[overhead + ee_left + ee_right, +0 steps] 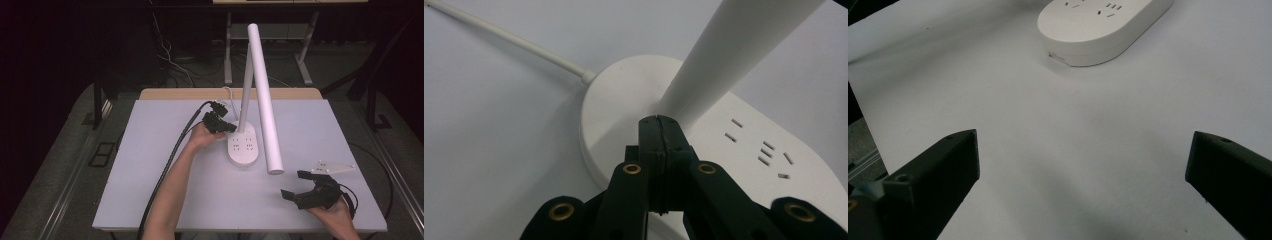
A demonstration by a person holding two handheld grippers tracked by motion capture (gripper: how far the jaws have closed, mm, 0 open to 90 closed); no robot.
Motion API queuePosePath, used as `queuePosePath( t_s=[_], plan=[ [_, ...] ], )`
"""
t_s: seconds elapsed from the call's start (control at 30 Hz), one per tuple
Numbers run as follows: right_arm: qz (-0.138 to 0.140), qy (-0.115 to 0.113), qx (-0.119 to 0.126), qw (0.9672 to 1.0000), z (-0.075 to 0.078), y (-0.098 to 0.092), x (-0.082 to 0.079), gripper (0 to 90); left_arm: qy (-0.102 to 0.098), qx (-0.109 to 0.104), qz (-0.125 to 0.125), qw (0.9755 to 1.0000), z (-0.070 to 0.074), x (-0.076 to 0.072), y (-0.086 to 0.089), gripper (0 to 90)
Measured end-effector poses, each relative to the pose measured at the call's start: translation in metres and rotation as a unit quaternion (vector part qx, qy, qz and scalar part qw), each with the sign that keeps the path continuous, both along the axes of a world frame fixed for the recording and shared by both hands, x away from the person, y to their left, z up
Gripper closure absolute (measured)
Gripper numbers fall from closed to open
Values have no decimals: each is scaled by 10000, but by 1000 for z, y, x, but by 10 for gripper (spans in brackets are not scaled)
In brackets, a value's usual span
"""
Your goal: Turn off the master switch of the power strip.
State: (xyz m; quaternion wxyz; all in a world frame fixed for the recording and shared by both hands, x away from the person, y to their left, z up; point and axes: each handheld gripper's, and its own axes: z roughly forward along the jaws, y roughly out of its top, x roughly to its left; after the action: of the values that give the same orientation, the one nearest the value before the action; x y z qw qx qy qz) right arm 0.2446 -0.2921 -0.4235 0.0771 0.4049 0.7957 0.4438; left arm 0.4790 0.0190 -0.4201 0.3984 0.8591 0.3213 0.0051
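Standing white desk lamp (247, 145), left hand-held gripper (231, 127) closed at base, right (295, 185) open.

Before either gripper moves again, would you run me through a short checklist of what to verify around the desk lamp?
1. Left gripper jaws closed: ok, pressed together with nothing between them.
2. Left tips at the lamp base, by the foot of the stem: ok; contact cannot tell.
3. Right gripper open and empty: ok, jaws wide apart above bare table.
4. Right gripper apart from the base: ok.
5. Lamp head folded down, its end near the right gripper: ok, not touching.
6. Lamp lit: cannot tell.
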Motion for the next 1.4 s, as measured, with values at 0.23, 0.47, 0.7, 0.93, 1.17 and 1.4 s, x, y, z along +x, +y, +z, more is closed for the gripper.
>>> queuePosePath(
  t_s=[0.23,0.47,0.7,0.93,1.17,1.4],
  plan=[
    [18,16,7,10000,1,0,-1,4,242,-66,5,9997,-3,4,4,898],
    [47,-8,-19,10000,0,0,-1,4,291,-66,55,9995,-4,5,5,900],
    [82,-15,-54,10000,0,2,-3,4,488,-163,190,9985,-4,6,5,900],
    [71,12,-55,10000,0,2,-2,4,404,-205,253,9987,-6,4,5,900],
    [68,-12,-51,10000,0,2,-3,4,363,-378,323,9981,-9,-1,5,900],
    [56,-31,-56,10000,0,2,-2,4,140,-197,319,9992,-7,-5,0,900]
  ],
)
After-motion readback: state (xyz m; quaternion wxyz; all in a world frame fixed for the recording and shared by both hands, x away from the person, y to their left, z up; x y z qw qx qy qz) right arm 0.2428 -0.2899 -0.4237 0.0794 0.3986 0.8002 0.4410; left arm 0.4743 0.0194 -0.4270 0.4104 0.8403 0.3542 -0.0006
